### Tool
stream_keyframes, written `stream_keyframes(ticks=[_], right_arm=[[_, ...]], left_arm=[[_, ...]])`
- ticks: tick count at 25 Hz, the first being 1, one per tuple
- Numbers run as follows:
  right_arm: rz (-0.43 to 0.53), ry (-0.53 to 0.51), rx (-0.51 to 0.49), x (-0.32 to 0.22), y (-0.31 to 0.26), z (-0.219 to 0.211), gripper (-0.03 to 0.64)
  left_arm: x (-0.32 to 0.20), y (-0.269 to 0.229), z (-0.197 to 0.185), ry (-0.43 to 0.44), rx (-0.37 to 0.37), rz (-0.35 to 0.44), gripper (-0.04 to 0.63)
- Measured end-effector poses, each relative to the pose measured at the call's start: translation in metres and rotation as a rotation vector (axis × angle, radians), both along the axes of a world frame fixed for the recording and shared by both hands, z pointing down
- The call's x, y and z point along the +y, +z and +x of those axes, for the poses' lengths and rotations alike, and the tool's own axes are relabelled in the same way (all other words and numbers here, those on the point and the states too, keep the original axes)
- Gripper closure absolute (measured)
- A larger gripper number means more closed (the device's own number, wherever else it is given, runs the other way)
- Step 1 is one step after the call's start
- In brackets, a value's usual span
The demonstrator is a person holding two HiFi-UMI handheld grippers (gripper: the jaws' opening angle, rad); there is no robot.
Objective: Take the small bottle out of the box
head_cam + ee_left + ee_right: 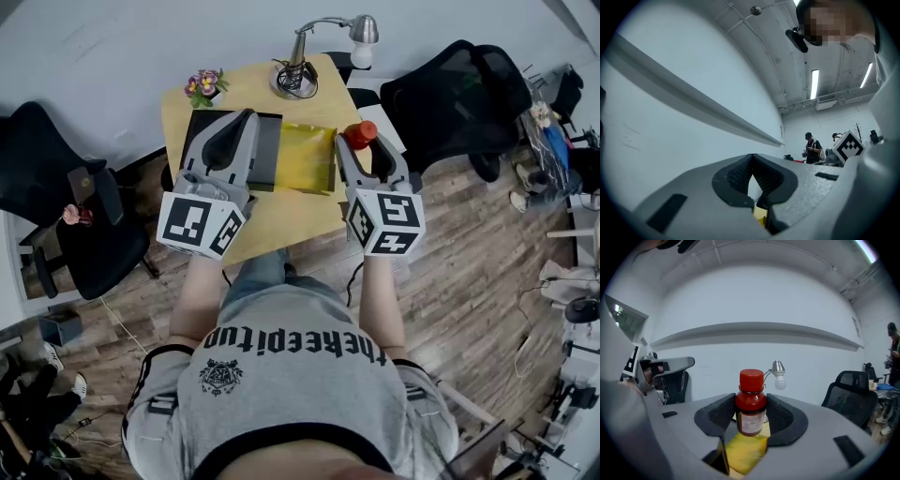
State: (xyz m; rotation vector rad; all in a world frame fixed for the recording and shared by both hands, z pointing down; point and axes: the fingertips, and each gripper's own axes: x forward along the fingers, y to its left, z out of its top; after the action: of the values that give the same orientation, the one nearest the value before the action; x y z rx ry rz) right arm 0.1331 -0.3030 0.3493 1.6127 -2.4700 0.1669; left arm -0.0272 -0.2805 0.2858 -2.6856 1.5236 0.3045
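The small bottle (360, 134) (751, 401) has a red cap, red contents and a white label. It stands upright between the pads of my right gripper (352, 150) (751, 417), which is shut on its body and holds it above the right edge of the box. The box (307, 157) lies open on the yellow table (281, 220), with a yellow inside and a black lid (269, 141) folded to the left. In the right gripper view the box's yellow inside (743, 453) shows below the bottle. My left gripper (247, 118) (753, 190) hangs over the black lid, shut on nothing.
A desk lamp (302, 66) and a small flower pot (204, 86) stand at the table's far edge. A white object (382, 120) lies by the right edge. Black office chairs (455, 94) (56, 202) flank the table. People (812, 147) stand far off.
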Motion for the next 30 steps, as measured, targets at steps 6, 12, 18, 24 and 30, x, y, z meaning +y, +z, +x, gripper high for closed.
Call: stream_keyframes(ticks=[6,12,18,24,30], right_arm=[[0.066,0.02,-0.025,0.019,-0.028,0.01,0.41],[0.113,0.036,-0.041,0.038,-0.047,0.02,0.41],[0.16,0.062,-0.055,0.056,-0.063,0.032,0.41],[0.199,0.088,-0.067,0.071,-0.073,0.042,0.41],[0.22,0.105,-0.084,0.081,-0.076,0.051,0.41]], left_arm=[[0.014,-0.01,0.01,0.018,-0.002,0.022,0.592],[0.026,-0.016,0.018,0.033,-0.006,0.038,0.592],[0.038,-0.021,0.027,0.047,-0.011,0.055,0.592],[0.046,-0.023,0.034,0.06,-0.01,0.062,0.592],[0.055,-0.023,0.04,0.067,-0.011,0.065,0.592]])
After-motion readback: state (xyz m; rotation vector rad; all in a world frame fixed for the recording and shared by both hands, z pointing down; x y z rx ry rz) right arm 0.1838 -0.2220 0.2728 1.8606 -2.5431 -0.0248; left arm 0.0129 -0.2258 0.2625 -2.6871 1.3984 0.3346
